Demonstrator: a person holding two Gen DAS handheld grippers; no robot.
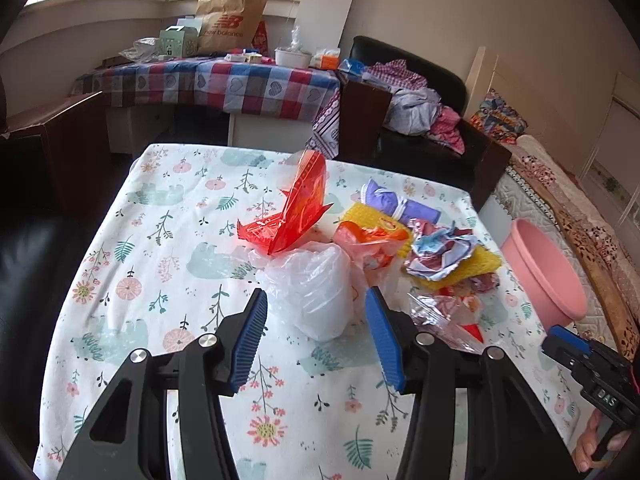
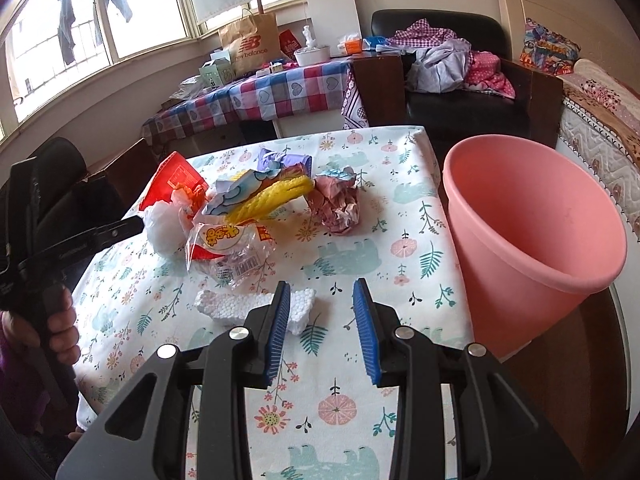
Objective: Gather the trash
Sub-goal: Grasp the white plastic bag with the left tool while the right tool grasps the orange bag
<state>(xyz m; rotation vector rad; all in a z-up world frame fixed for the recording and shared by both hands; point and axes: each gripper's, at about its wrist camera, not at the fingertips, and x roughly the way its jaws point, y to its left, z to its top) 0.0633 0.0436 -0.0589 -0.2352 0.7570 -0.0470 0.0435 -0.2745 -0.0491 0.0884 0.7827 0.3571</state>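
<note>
The left hand-held gripper (image 1: 316, 304) is spread wide, its blue pads either side of a crumpled white plastic bag (image 1: 310, 294) without pressing it. The right hand-held gripper (image 2: 322, 300) stands parted and empty above the floral worktop (image 2: 400, 248), a white foam piece (image 2: 228, 304) just beside its left finger. Farther off lie mixed wrappers (image 2: 236, 216) and a crumpled paper ball (image 2: 336, 204); a pink bin (image 2: 532, 240) stands at the worktop's right edge.

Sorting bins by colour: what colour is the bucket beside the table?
Pink bucket, clearest in the right wrist view.
</note>
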